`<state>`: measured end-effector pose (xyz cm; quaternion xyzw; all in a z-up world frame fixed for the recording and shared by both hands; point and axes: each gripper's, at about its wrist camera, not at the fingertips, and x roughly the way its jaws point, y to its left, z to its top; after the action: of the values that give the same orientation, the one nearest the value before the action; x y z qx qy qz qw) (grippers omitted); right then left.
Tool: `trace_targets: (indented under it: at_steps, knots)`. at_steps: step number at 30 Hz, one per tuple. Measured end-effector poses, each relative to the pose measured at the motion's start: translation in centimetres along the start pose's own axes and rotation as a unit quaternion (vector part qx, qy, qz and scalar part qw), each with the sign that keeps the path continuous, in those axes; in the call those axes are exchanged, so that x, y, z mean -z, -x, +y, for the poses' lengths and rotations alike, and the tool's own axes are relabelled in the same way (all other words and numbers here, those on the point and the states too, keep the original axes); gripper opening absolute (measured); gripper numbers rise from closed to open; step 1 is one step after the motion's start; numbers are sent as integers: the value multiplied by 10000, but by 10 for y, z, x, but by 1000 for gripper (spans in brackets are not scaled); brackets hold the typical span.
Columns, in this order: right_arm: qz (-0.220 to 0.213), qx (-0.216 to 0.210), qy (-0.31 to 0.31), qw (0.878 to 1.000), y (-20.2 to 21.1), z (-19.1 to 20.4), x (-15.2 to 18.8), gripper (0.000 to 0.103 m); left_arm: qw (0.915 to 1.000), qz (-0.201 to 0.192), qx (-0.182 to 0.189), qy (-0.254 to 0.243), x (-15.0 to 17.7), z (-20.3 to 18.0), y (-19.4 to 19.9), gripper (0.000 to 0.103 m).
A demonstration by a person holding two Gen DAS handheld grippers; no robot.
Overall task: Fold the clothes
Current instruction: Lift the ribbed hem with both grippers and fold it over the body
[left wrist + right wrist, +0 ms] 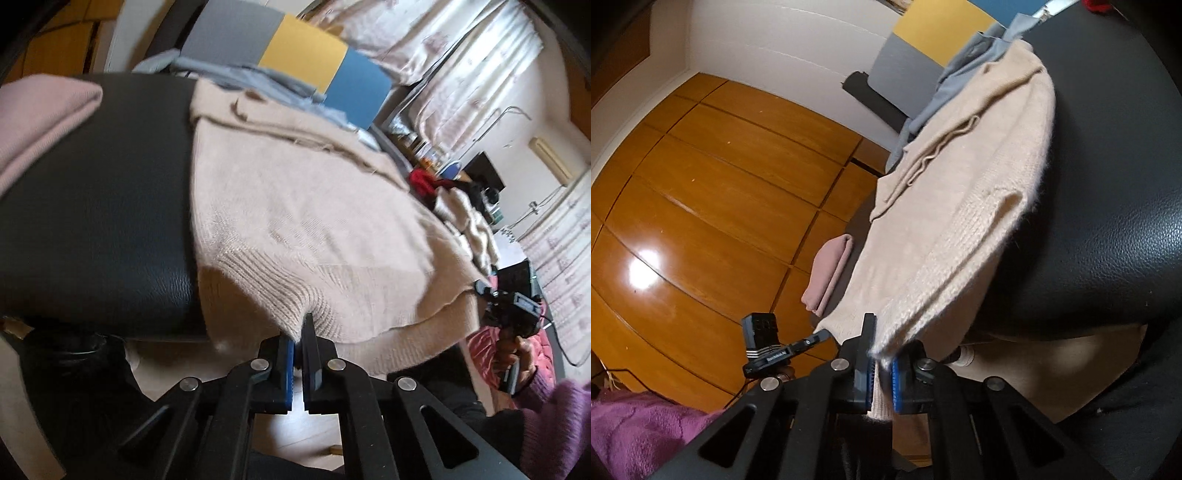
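Between left gripper fingers, ribbed hem corner of beige sweater clamped. Right gripper likewise closed on opposite hem corner, fabric seen pinched between blue pads. Sweater fuzzy knit, spread across black leather seat, sleeve folded inward. Folded pink garment noted beside; grey-blue garment behind.
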<state>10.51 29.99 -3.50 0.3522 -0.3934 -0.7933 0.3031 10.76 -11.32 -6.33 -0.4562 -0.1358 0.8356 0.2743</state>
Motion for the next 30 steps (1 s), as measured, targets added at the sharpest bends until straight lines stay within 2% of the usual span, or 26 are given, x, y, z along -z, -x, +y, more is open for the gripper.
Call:
trace_targets:
  at_steps: [2, 3, 5, 8, 10, 11, 12, 14, 16, 17, 18, 20, 25, 27, 28, 29, 30]
  knots:
    - [26, 96, 41, 9999, 0, 2, 0, 5, 10000, -37, -57, -53, 3, 0, 5, 3]
    - [59, 290, 30, 9996, -2, -2, 1, 5, 9998, 90, -191, -63, 3, 1, -3, 3]
    - [35, 482, -195, 9986, 0, -20, 1, 5, 9978, 554, -366, -2, 7, 14, -19, 4]
    - [-21, 663, -497, 9966, 4, -42, 1, 5, 9888, 1211, -850, 198, 9, 24, -56, 6]
    - [-57, 647, -559, 9963, 7, -46, 0, 5, 9852, 1285, -1012, 516, 10, 35, -66, 17]
    - [-62, 634, -549, 9965, 8, -45, 0, 5, 9851, 1205, -1023, 670, 10, 39, -65, 32]
    - [-43, 644, -531, 9965, 7, -45, 0, 5, 9850, 1102, -1039, 822, 10, 43, -64, 53]
    - [-5, 661, -500, 9966, 7, -44, 0, 5, 9863, 674, -1121, 1001, 8, 48, -57, 81]
    - [4, 628, -580, 9963, 5, -47, 1, 5, 9884, 380, -983, 1096, 4, 51, -51, 87]
    - [-8, 622, -626, 9961, 5, -49, 1, 5, 9891, 298, -888, 1141, 3, 53, -51, 94]
    - [-18, 611, -667, 9959, 4, -50, 0, 5, 9891, 354, -886, 1125, 3, 53, -55, 99]
    - [-44, 590, -717, 9957, 2, -52, 0, 5, 9890, 465, -870, 1105, 3, 53, -65, 100]
    - [-17, 569, -687, 9960, 1, -51, -2, 5, 9863, 719, -367, 1442, 3, 63, -81, 100]
    - [-13, 584, -713, 9957, 2, -53, -2, 5, 9857, 787, -181, 1478, 3, 62, -82, 87]
    - [-21, 588, -736, 9955, 3, -54, -2, 5, 9861, 818, -132, 1442, 3, 60, -82, 84]
    - [-41, 579, -750, 9955, 4, -55, -2, 5, 9864, 855, -79, 1403, 3, 58, -82, 76]
    - [-52, 576, -755, 9955, 9, -56, -2, 5, 9867, 922, -5, 1342, 1, 54, -83, 62]
